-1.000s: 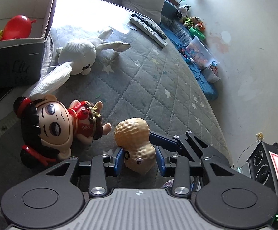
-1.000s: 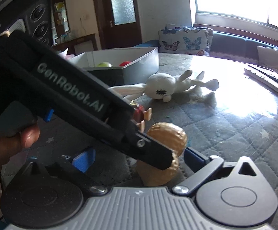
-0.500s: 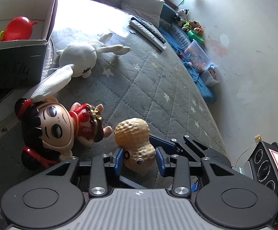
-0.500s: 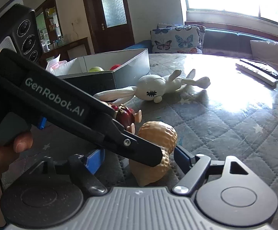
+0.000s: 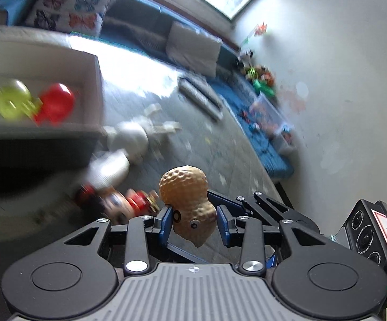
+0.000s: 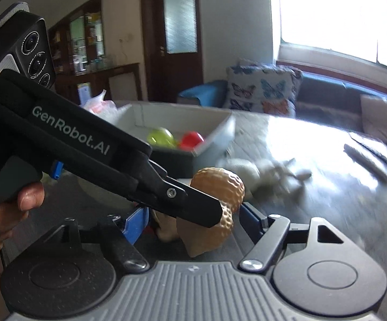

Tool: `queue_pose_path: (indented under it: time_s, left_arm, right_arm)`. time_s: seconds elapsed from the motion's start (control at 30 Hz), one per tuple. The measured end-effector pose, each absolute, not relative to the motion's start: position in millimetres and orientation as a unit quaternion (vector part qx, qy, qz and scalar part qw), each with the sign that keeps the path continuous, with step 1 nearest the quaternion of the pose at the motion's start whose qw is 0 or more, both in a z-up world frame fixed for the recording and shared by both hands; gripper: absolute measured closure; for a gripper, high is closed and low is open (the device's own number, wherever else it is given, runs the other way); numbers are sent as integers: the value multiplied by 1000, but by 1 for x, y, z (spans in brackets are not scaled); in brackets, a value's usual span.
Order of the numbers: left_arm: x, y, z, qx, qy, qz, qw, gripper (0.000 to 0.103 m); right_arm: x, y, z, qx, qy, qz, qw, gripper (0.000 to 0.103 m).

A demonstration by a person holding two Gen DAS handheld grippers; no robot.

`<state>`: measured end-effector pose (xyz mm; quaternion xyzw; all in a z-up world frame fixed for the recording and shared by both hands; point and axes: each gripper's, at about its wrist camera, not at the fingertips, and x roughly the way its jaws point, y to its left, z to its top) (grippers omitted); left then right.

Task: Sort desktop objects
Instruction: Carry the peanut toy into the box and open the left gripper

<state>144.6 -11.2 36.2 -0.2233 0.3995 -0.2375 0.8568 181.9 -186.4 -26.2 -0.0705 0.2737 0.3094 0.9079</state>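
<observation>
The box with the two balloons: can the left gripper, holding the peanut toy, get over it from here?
Probably yes. The left gripper carries the peanut toy lifted, and the box is open-topped with nothing between.

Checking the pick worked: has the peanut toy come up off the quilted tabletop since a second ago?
Yes. The peanut toy, between the left gripper's pads, has risen: the doll on the table now sits lower beside it.

1 peanut toy (image 5: 186,203); 1 doll (image 5: 118,200), red outfit; 1 white plush rabbit (image 5: 129,139); 1 cardboard box (image 5: 92,80) w/ 2 balloons, 1 red (image 5: 55,104), 1 yellow-green (image 5: 13,101); 2 remotes (image 5: 200,97); 2 grippers, left (image 5: 194,220), right (image 6: 193,220).
</observation>
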Motion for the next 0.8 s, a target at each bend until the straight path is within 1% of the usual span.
queue_pose_path:
  time_s: [0.2, 0.33, 0.57, 0.8]
  left_arm:
    - [156, 36, 60, -235, 365, -197, 879, 64]
    - [175, 67, 65, -244, 360, -176, 883, 64]
    - [215, 112, 50, -280, 382, -146, 868, 64]
    - [245, 130, 28, -298, 416, -140, 848, 64]
  right_arm:
    - [210, -135, -3, -107, 246, 348, 898, 27]
    - [235, -98, 7, -117, 245, 369, 889, 27]
    - [285, -50, -1, -119, 281, 391, 868, 27]
    - [317, -31, -22, -125, 323, 395, 851, 27]
